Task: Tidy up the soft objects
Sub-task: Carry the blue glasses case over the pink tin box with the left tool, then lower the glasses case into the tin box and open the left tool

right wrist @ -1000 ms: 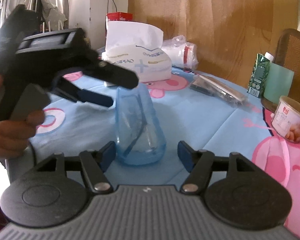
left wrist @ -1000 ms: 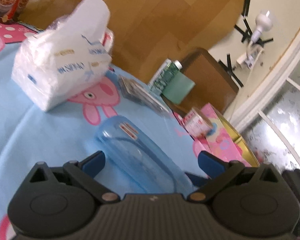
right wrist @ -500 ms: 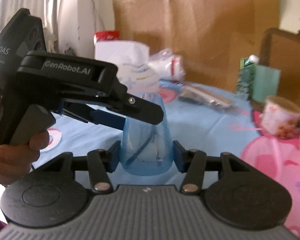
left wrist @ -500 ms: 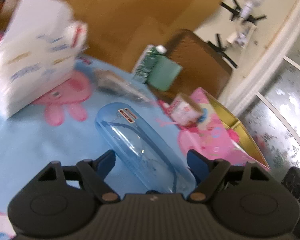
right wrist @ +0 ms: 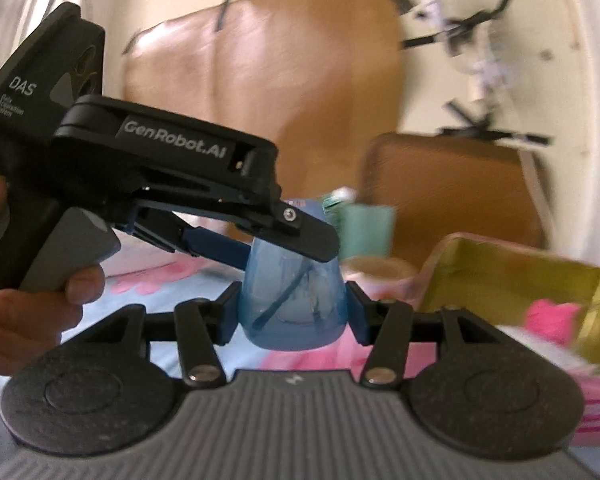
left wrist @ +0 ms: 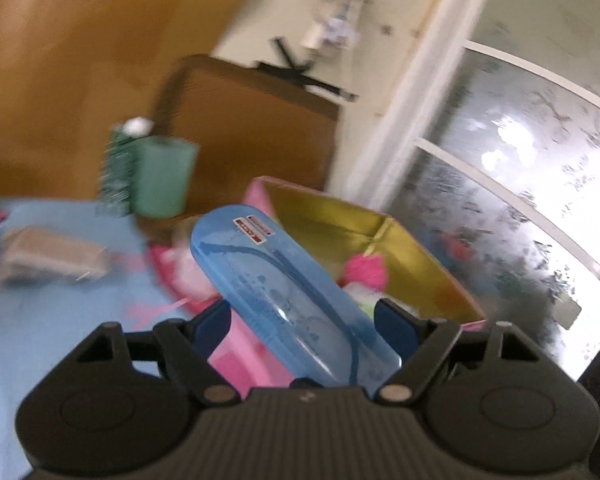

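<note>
Blue case [left wrist: 284, 280]: translucent blue plastic, long with rounded ends, held clear of the blue tablecloth [left wrist: 60, 320] by 2 grippers at once — a dark curved item showed inside, not identifiable.
Left gripper [left wrist: 301, 318]: both blue pads pressed against the long sides of the blue case near its closer end; jaws clamped on it, partly spread by its width.
Right gripper [right wrist: 292, 308]: pads set against the 2 sides of the blue case at its rounded end; gripping it firmly.
Left gripper, seen from the right wrist [right wrist: 260, 248]: reached in from the left of the blue case, its fingers over the top of the case.
Hand [right wrist: 32, 304]: wrapped round the left gripper's handle, left of the blue case.
Gold box [left wrist: 363, 240]: open, gold-lined, pink outside — just beyond and right of the blue case's far end; the case's tip overlapped the box's near rim in the left wrist view.
Pink plush [left wrist: 365, 270]: inside the gold box, right of the blue case.
Green cup [left wrist: 164, 176]: beyond the blue case to its left, touching a green carton [left wrist: 118, 168].
Image quality: both views blurred; finer detail could not be told.
</note>
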Demonstrator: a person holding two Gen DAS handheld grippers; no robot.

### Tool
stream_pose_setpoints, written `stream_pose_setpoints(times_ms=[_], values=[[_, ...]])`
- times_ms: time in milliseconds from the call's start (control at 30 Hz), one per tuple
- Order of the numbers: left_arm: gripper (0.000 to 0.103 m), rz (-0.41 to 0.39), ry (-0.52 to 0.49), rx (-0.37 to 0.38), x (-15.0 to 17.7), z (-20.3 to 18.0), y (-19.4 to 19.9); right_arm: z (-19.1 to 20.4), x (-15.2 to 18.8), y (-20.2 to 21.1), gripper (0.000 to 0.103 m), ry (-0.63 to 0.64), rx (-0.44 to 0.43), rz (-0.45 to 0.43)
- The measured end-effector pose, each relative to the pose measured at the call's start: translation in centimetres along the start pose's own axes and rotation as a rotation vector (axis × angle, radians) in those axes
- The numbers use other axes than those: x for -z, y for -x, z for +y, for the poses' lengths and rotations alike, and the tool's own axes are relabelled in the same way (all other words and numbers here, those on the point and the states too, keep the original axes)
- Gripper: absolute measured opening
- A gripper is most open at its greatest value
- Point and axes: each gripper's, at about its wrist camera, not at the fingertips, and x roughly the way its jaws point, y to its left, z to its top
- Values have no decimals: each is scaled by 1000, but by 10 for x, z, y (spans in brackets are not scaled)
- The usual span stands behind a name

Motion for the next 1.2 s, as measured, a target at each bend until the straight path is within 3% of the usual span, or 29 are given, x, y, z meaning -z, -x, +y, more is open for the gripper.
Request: stream_pose_setpoints(times_ms=[167, 233, 300, 333, 433, 733, 1200], values=[[84, 22, -86, 71, -17, -40, -53, -40, 0, 8, 56, -33, 166, -57], [89, 27, -117, 31, -16, -50, -74, -51, 7, 0, 57, -4, 285, -53], [89, 58, -121, -6, -11, -52, -89, -62, 15, -13, 59, -2, 404, 7], [89, 69, -109, -3, -7, -50, -91, -68, 18, -15, 59, -30, 417, 20], [89, 80, -100, -17, 5, -41, -86, -79, 27, -6, 60, -112, 379, -6], [92, 62, -87, -119, 15, -26, -57, -66, 27, 1, 60, -146, 376, -52], [93, 45, -101, -310, 41, 4, -12, -40, 28, 4, 60, -178, 337, -38]])
